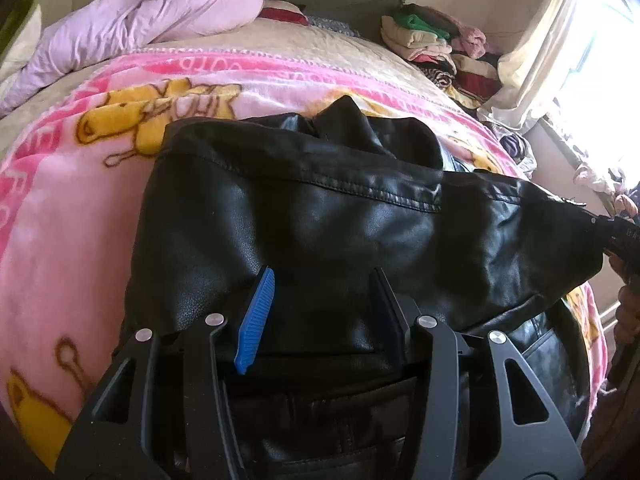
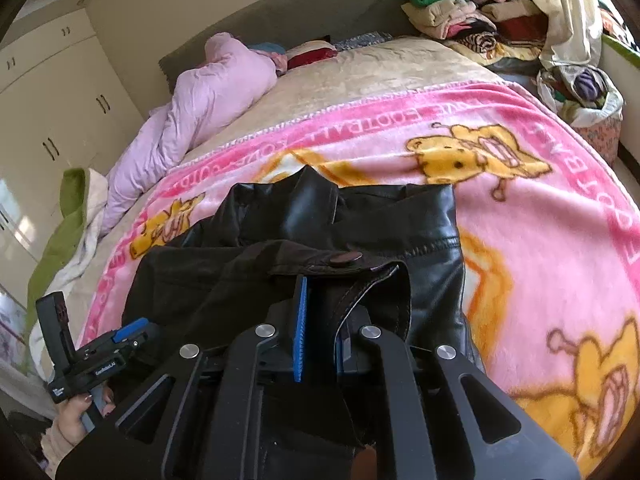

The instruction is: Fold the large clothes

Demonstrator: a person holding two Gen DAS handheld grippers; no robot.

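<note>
A black leather jacket [image 1: 320,208] lies on the pink cartoon blanket [image 1: 60,220] on the bed, part of it doubled over. My left gripper [image 1: 322,280] stands half open over the near fold. Leather sits between its fingers, and the ribbed face of the blue pad [image 1: 256,320] shows bare. In the right wrist view the jacket [image 2: 432,240] has a snap tab on its near edge, and my right gripper [image 2: 320,300] is shut on that edge. The right gripper [image 1: 618,236] also shows at the left view's right edge, pulling the leather taut. A hand holds the left gripper [image 2: 128,336] at lower left.
A lilac duvet [image 2: 208,96] is bunched at the bed's far left by the headboard. Piles of folded clothes [image 2: 460,12] sit at the far right corner, with a bag of clothes [image 2: 588,92] beside the bed. Wardrobes [image 2: 60,100] stand left, and a curtained window [image 1: 580,40] right.
</note>
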